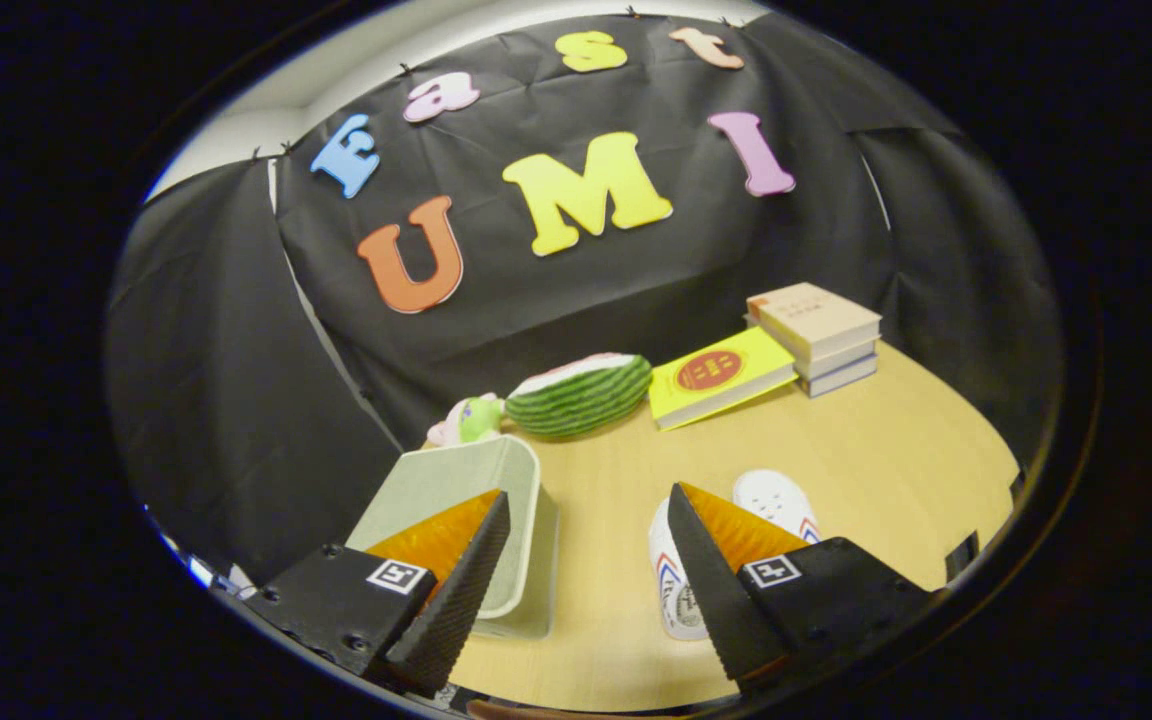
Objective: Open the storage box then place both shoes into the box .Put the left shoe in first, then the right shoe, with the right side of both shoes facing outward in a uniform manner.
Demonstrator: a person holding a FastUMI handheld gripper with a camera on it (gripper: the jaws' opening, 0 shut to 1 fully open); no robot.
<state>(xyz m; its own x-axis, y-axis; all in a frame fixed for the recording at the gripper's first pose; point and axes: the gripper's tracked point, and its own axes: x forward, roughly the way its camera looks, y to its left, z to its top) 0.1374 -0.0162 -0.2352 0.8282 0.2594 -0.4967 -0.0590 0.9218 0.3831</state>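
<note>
Broadly, the wooden worktop [866, 450] carries a pale green storage box [526, 500] beside the left finger. Behind lie a watermelon toy [581, 393], a yellow book [721, 375] and stacked books [816, 335]. Two white shoes [776, 500] sit by the right finger. The gripper [586, 510] gapes wide, holding nothing.

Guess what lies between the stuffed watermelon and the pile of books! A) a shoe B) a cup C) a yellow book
C, a yellow book lies flat on the table between the watermelon toy and the stack of books, well beyond the open gripper.
</note>
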